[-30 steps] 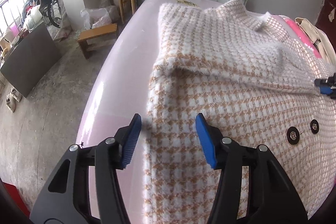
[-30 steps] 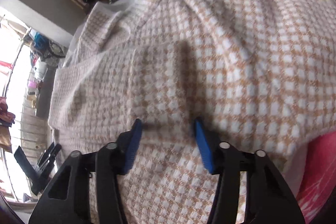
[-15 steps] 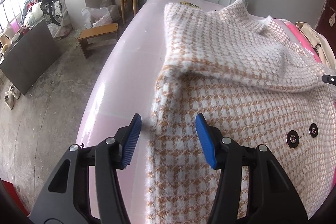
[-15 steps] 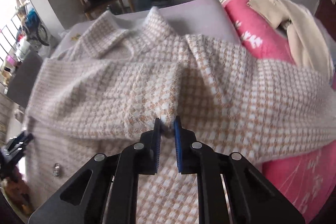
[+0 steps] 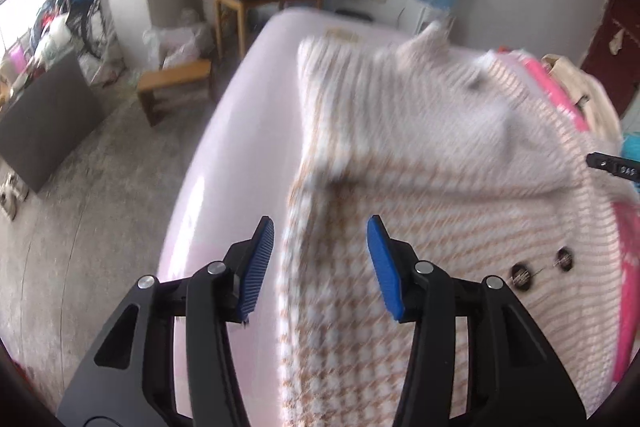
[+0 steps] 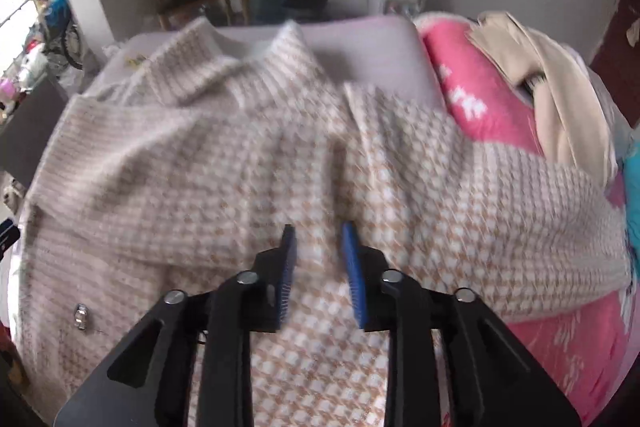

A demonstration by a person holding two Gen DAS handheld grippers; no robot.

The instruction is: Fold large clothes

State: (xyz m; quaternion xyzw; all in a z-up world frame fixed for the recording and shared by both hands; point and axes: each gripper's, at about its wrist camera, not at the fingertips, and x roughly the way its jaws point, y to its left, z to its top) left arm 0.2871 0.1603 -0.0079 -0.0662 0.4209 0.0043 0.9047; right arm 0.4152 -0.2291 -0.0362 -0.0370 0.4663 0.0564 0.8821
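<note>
Fuzzy tan-and-white houndstooth coat [image 5: 420, 155] spread flat across pale pink bed [image 5: 240, 131], sleeve folded over body, collar at far end. Left gripper [image 5: 320, 259] above coat's left edge, jaws closing, nothing pinched. Right gripper [image 6: 318, 267] over coat middle, jaws opening, nothing between them.

Left gripper [image 5: 320, 259] angled downward, closing, empty; right gripper [image 6: 318, 267] likewise, opening, empty.

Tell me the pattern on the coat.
Tan-and-white houndstooth check on the coat, clearest in the right wrist view.
</note>
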